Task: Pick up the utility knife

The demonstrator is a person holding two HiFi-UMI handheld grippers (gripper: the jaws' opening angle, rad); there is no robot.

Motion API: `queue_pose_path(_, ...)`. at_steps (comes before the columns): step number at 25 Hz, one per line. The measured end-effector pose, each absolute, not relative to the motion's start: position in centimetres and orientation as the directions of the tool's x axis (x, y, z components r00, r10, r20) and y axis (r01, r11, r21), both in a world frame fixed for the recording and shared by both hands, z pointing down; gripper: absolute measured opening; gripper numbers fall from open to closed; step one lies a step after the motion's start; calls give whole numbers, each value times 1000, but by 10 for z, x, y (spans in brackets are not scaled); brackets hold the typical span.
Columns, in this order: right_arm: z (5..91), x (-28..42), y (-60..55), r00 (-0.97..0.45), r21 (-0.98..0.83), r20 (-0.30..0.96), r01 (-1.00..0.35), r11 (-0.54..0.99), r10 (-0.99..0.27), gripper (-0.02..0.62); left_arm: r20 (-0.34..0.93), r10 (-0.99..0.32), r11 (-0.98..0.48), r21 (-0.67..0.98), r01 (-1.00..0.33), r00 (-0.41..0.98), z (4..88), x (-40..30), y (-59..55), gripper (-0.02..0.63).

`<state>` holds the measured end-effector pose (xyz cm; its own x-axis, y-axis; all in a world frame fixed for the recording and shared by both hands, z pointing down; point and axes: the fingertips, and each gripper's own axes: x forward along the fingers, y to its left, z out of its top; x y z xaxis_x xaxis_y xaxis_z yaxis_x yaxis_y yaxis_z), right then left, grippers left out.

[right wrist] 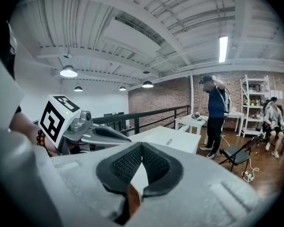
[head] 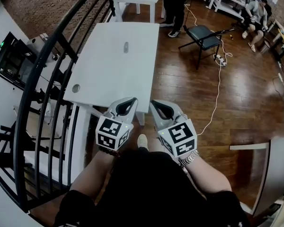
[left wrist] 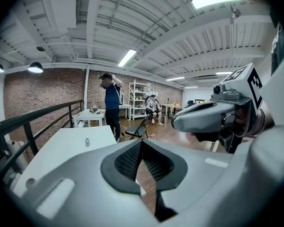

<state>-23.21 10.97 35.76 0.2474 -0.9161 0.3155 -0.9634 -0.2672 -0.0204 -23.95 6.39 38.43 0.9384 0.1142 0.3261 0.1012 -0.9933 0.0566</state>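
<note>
Right, we're holding L gripper [head: 132,100] & R gripper [head: 153,102] side by side, both pressed together, empty, utility knife [head: 126,47] lying on table [head: 109,72] ahead.

The utility knife [head: 126,47], a small grey oblong, lies flat on the white bench [head: 109,74], untouched, lengthwise, nearer the bench's far end.

Room bright. Light from long white ceiling strip lamps [left wrist: 127,57] and round hanging lamps [right wrist: 68,71]. White rectangular table [head: 109,65] glows pale. Shiny brown wooden floor [head: 246,79] shows soft glare. Picture edges curve, corners go black. Far things fuzzy.
</note>
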Motion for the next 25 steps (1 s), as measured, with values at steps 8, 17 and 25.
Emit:
queue_pose_path(8,358,-183,52,228,23,369,-972,-236,-901,-8,290,120,-990,106,93,949,384,-183,7,21)
queue_pose_path(17,369,-151,0,178,15,393,-982,-187,-902,-8,305,109,-988,138,70,946,398,-147,-35,21)
queue_pose_path(25,378,-109,-18,74,-36,381,-995,-94,-921,-8,353,14,-991,127,-33,936,407,-112,-54,21)
